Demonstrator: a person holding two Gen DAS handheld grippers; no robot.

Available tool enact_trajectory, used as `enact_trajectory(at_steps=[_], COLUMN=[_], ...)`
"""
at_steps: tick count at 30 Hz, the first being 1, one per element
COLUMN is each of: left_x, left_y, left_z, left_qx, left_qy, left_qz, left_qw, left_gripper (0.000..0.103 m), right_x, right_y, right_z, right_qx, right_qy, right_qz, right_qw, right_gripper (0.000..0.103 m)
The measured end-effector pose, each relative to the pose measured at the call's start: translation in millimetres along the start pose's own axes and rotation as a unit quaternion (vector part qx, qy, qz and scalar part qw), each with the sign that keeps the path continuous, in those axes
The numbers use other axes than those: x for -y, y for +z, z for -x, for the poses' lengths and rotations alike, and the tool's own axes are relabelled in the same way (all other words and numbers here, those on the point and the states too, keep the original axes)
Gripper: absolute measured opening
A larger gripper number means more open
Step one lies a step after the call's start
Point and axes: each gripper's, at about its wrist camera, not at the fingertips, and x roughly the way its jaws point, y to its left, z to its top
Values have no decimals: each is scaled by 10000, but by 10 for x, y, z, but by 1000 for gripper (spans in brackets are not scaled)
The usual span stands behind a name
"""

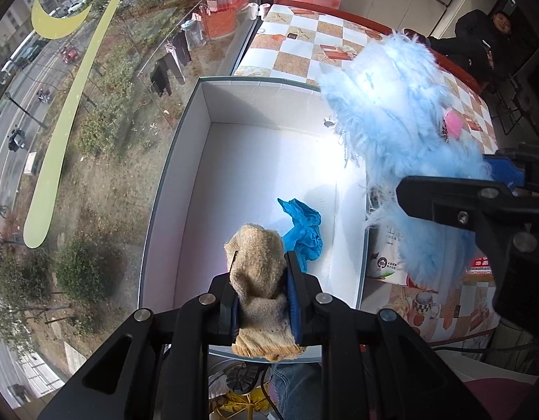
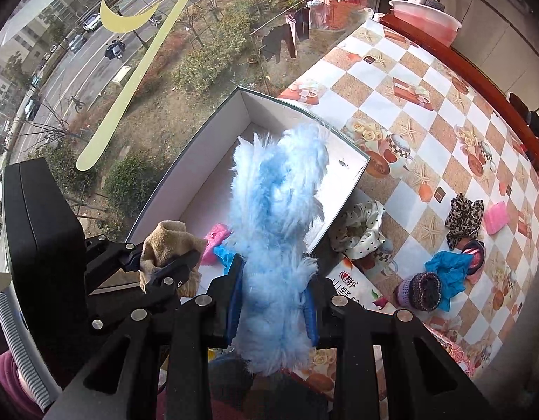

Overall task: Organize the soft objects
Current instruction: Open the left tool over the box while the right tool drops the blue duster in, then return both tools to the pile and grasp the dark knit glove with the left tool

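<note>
left to right: a window (image 1: 76, 122) overlooking a street runs along the left side, and a white box (image 1: 255, 175) stands open against it on the checked tabletop (image 2: 427, 112). the left hand-held gripper (image 1: 262, 301) points down over the near end of the box, its blue pads pressed against a folded beige knitted sock (image 1: 258, 280), which it holds clear of the box floor. on that floor, just beyond the sock, lies a crumpled blue glove (image 1: 304, 227); the right wrist view also shows a pink item (image 2: 215, 241) beside it, its kind unclear. the right hand-held gripper (image 2: 273, 308) is clamped on a fluffy light-blue toy (image 2: 276, 217), which hangs over the right wall of the box. just outside that wall stands a printed carton (image 2: 353, 287), with a polka-dot cloth (image 2: 360, 231) touching the box. further right on the tabletop lie a dark knitted piece (image 2: 418, 290), a second blue glove (image 2: 448, 269), a leopard-print scrunchie (image 2: 465, 217) and a pink sponge (image 2: 497, 220). a pink basin (image 2: 423, 17) sits at the far end of the tabletop.
</note>
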Motion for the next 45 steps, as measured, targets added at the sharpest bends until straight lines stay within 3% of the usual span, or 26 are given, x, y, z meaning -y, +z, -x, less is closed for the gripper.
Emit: enact_trajectory(at_steps=[30, 31, 33, 35, 37, 38, 39, 43, 45], left_x=[-99, -102, -101, -101, -124, -139, -156, -185, -179], left_y=[30, 30, 35, 34, 36, 37, 37, 60, 73], left_z=[-100, -96, -92, -85, -57, -42, -36, -83, -96], left_qx=[-144, -123, -78, -35, 94, 146, 171, 131, 112], left_qy=[90, 93, 85, 107, 54, 37, 43, -41, -44], left_qz=[253, 267, 273, 300, 410, 470, 518, 674, 702], left_qw=[9995, 9995, 9996, 9995, 9991, 9988, 9985, 9976, 9975], left_gripper=[24, 27, 42, 77, 89, 97, 103, 103, 103], right_x=[-27, -27, -18, 1, 28, 49, 72, 182, 224], right_y=[279, 286, 292, 287, 282, 274, 265, 249, 227], right_z=[-90, -85, -75, -74, -82, -77, -68, -97, -96], right_qx=[39, 52, 55, 30, -6, 7, 22, -179, -188], right_qy=[89, 109, 159, 165, 88, -13, -43, 43, 22], right_qz=[-49, -51, -69, -109, -146, -176, -209, -395, -437], right_qw=[9999, 9999, 9998, 9998, 9999, 9998, 9998, 9991, 9989], right_gripper=[31, 31, 31, 32, 54, 73, 84, 101, 102])
